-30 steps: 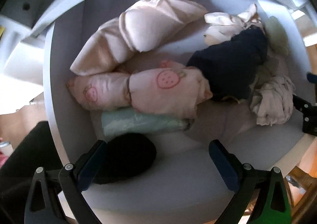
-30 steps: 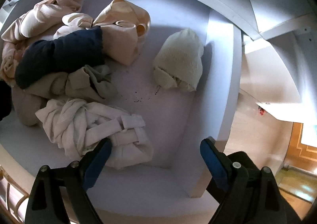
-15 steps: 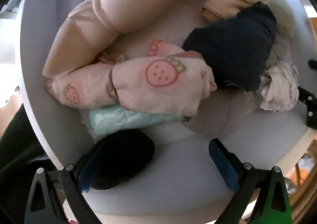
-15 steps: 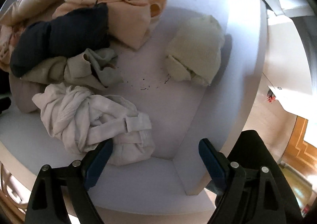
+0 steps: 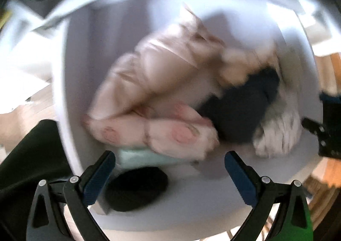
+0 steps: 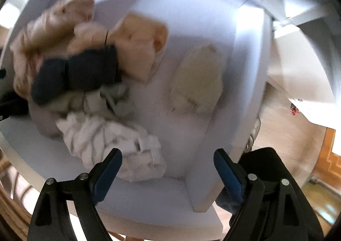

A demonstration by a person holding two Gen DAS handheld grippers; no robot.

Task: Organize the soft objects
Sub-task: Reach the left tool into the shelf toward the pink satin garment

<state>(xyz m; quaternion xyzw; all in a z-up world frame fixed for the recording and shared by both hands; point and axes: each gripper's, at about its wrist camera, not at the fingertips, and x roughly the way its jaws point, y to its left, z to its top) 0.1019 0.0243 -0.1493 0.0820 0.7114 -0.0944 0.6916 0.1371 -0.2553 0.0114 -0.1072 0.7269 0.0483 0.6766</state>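
Both views are motion-blurred. A white shelf compartment [image 5: 191, 204] holds rolled soft clothes. In the left wrist view lie a pink strawberry-print roll [image 5: 162, 134], a long beige roll [image 5: 153, 70], a mint roll [image 5: 138, 155], a black bundle [image 5: 136, 189] and a navy roll [image 5: 240, 111]. My left gripper [image 5: 170, 175] is open and empty above the shelf's front. In the right wrist view lie a white knotted bundle [image 6: 110, 140], the navy roll [image 6: 74, 74], a peach bundle [image 6: 136, 47] and a cream fleece bundle [image 6: 198, 83]. My right gripper [image 6: 168, 168] is open and empty.
A white divider wall [image 6: 247, 91] bounds the compartment on the right, another wall [image 5: 64, 102] on the left. The right gripper's body [image 5: 330, 126] shows at the left view's right edge. Wooden floor [image 6: 298, 130] lies beyond the shelf.
Both grippers have pulled back and up from the shelf, so the clothes look farther off. Both stay open and empty. The clothes have not moved.
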